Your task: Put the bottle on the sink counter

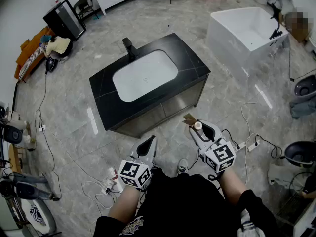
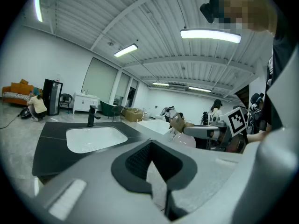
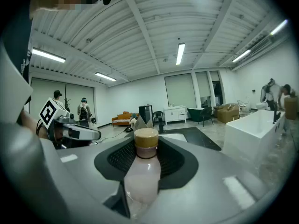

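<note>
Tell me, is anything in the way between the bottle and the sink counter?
Nothing visible is. The right tongs hold the bottle just in front of the sink counter, with only bare floor between. The counter's black top carries only the faucet, at its far edge.

The head view looks steeply down from above the person, with the black sink counter (image 1: pixel 190 65) a little way ahead. Each gripper view sits low, close behind its own jaws, facing forward and upward across the room. Both share that counter and the ribbed ceiling (image 2: pixel 154 13).
</note>
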Tool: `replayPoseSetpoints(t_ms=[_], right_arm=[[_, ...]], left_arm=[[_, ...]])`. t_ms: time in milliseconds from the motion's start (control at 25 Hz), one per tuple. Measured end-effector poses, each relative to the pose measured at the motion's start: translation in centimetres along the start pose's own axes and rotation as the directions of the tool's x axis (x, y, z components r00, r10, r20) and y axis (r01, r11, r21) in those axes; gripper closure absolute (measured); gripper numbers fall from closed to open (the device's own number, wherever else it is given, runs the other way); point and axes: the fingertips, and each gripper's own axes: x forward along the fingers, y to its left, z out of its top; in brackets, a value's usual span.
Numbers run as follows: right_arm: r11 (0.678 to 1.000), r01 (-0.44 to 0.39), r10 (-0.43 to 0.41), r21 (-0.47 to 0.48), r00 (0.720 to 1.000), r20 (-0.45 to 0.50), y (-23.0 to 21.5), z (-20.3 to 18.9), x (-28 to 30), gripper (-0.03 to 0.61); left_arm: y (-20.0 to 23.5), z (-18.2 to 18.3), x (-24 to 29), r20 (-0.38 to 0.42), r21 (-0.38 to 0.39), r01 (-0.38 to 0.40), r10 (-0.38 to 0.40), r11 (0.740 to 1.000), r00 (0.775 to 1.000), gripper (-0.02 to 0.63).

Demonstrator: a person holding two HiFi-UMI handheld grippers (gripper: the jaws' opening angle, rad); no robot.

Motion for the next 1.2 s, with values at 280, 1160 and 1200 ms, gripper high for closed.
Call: replayPoseSetpoints(t_ms=[280,1160,1200], right_arm=[[1.000,0.000,0.000,0.020,1.000,0.020,-0.1,0.1,-0.4,0.413],[1.000,-0.020,0.020,0.002,0.999,0.030,-1.2,1.0,-0.5,0.413],[1.000,-0.021,0.021,0.001,0.999,0.032,-1.3,1.1,-0.6,0.413]], left_arm=[[-0.3,-0.3,-0.2,-0.002,0.003,0.000,0.000,1.000,1.000,0.614],[-1.1,0.8,0.5,0.027,0.018,-0.015,0.014,1.000,1.000,0.614],[-1.1,0.9,0.6,0.031,0.019,-0.015,0.015,1.000,0.999,0.614]])
